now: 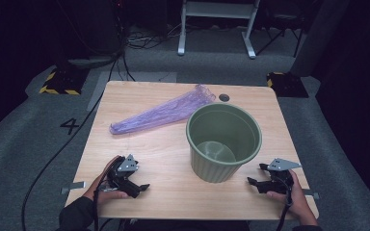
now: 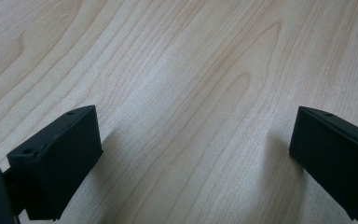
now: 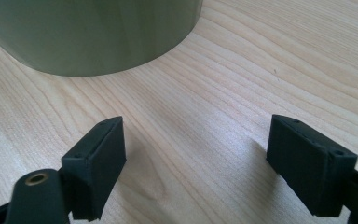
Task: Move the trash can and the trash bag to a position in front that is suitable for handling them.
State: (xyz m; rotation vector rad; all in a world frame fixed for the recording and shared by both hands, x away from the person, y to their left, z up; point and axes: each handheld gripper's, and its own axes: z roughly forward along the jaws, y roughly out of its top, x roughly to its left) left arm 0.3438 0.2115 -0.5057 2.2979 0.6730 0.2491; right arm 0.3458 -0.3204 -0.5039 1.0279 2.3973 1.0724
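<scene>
A green ribbed bin [image 1: 224, 141] stands upright and empty on the wooden table [image 1: 144, 149], right of centre. A folded purple plastic bag [image 1: 161, 111] lies flat behind it, running from the table's left towards the back. My left gripper [image 1: 136, 185] rests low near the front left, held by a hand, its jaws wide open over bare wood [image 2: 191, 116]. My right gripper [image 1: 260, 175] sits near the front right, just beside the bin's base, open with nothing between its jaws. The bin's lower wall [image 3: 88, 32] fills the top of the right gripper view.
A small dark hole [image 1: 224, 97] marks the table's back edge behind the bin. Grey carpet surrounds the table, with cables [image 1: 67, 144] on the left and yellow-black striped blocks [image 1: 58, 83] at both back corners. A white frame [image 1: 217, 24] stands farther back.
</scene>
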